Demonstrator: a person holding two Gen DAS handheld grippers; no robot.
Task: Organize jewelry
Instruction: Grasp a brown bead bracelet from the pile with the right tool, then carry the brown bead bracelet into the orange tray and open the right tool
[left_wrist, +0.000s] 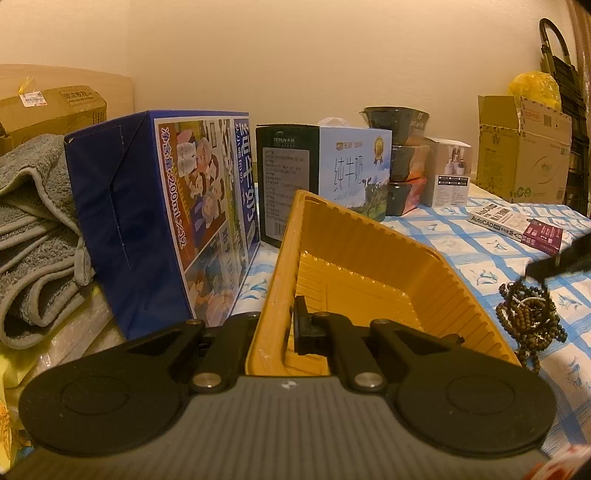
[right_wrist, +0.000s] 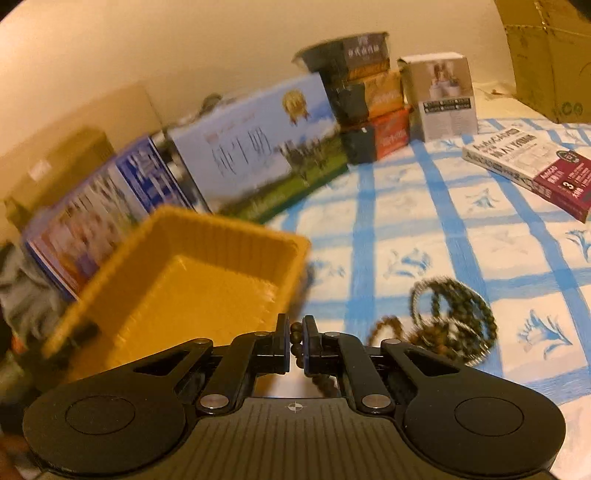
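A yellow plastic tray (left_wrist: 373, 258) stands on the blue-checked cloth. My left gripper (left_wrist: 275, 325) is shut on its near left wall, one finger inside and one outside. The tray also shows in the right wrist view (right_wrist: 177, 258), blurred. My right gripper (right_wrist: 295, 341) is shut on a strand of brown wooden beads (right_wrist: 296, 338) and is just right of the tray. A pile of dark bead bracelets (right_wrist: 452, 319) lies on the cloth to its right; the pile shows in the left wrist view (left_wrist: 530, 317) with the right gripper (left_wrist: 561, 258) above it.
Milk cartons (left_wrist: 162, 218) and a second milk box (left_wrist: 325, 173) stand behind the tray. Stacked bowls (left_wrist: 400, 158), a small white box (left_wrist: 448, 171), a book (left_wrist: 517, 227) and a cardboard box (left_wrist: 524, 147) are at the back right. Grey towels (left_wrist: 33, 236) lie left.
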